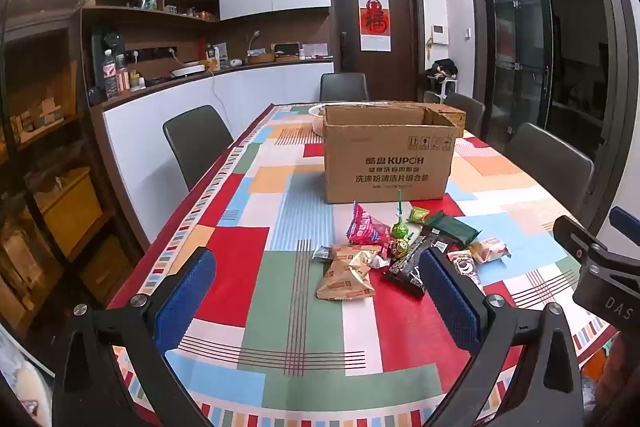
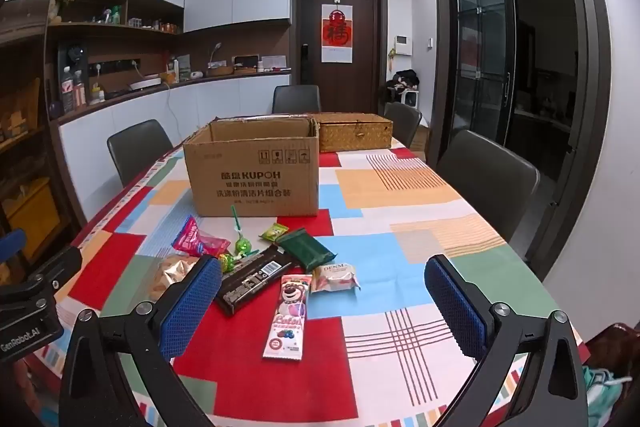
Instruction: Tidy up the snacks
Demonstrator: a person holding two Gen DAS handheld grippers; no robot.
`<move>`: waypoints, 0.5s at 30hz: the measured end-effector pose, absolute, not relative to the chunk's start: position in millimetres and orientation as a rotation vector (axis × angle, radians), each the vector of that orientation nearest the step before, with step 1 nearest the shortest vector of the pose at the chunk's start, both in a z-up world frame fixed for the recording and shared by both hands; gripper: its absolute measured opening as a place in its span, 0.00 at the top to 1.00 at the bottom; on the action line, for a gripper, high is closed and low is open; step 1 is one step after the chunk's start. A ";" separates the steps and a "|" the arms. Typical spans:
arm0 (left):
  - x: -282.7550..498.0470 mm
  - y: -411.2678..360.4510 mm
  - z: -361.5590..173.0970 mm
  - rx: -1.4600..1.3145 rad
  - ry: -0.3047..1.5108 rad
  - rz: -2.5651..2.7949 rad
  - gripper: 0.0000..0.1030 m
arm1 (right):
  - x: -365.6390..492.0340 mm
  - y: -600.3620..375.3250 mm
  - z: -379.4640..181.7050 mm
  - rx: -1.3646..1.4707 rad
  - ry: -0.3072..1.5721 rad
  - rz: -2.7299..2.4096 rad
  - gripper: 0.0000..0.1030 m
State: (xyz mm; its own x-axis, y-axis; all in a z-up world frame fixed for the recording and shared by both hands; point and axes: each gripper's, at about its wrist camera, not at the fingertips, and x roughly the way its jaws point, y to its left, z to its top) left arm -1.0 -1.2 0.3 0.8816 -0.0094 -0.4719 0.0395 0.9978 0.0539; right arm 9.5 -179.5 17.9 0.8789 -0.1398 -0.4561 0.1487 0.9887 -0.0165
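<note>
A heap of snacks lies on the patterned tablecloth (image 1: 256, 251) in front of an open cardboard box (image 1: 388, 159) (image 2: 256, 175). It holds a pink packet (image 1: 364, 229) (image 2: 198, 239), green lollipops (image 1: 399, 229) (image 2: 241, 245), a dark green pack (image 1: 452, 229) (image 2: 306, 247), a black chocolate bar (image 1: 408, 263) (image 2: 254, 277), tan packets (image 1: 348, 277), a pink bear wrapper (image 2: 289, 315) and a white cake pack (image 2: 334, 277). My left gripper (image 1: 316, 299) hovers open just short of the tan packets. My right gripper (image 2: 322, 301) is open above the bear wrapper. Neither holds anything.
A woven basket (image 2: 354, 137) stands behind the box, with a white bowl (image 1: 316, 115) beside it. Dark chairs (image 1: 196, 143) (image 2: 488, 179) ring the table. A counter with bottles (image 1: 116, 71) runs along the left wall. The other gripper's body (image 1: 600, 267) (image 2: 32, 299) shows at each view's edge.
</note>
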 end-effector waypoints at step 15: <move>-8.5 0.7 9.5 0.054 0.481 -0.039 0.00 | 10.1 -179.7 16.7 0.023 0.469 -0.149 0.01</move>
